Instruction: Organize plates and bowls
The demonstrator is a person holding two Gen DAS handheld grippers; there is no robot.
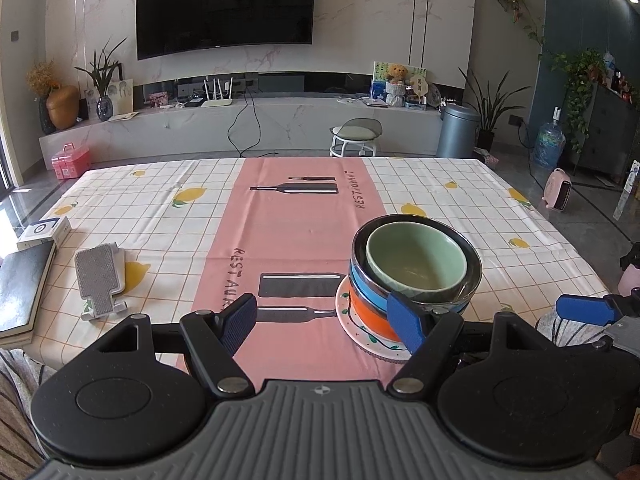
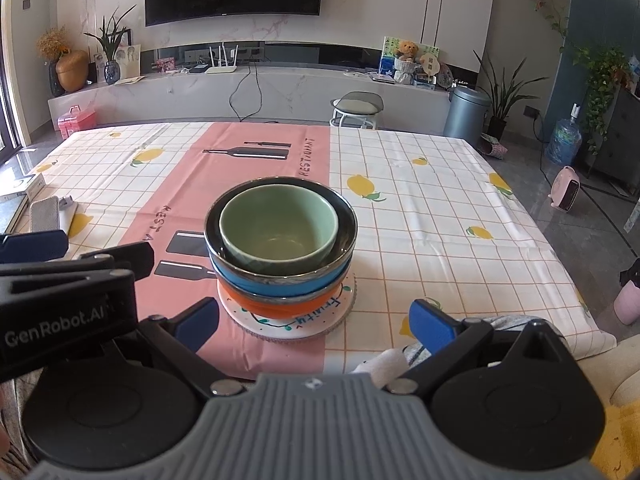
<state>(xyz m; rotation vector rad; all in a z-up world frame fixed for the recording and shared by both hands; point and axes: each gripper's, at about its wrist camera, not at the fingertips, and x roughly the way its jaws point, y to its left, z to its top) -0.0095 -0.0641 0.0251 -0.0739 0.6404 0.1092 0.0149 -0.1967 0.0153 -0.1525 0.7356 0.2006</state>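
Stack: green bowl [image 2: 280, 228] nested in dark bowl [image 2: 280, 258], over blue bowl [image 2: 280, 286] and orange bowl [image 2: 276, 307], all on a plate [image 2: 256, 322].
Place: near edge of table [image 2: 440, 220], partly on the pink runner.
Handling: likely ceramic, so stiff, glazed-slippery, breakable; probably heavy as one stack.
Hold: best by a rim, one bowl at a time.
Left gripper [image 1: 326, 318]: wide open, empty; right finger overlaps the stack's side in view, contact unclear.
Right gripper [image 2: 316, 324]: wide open, empty, just short of the plate.
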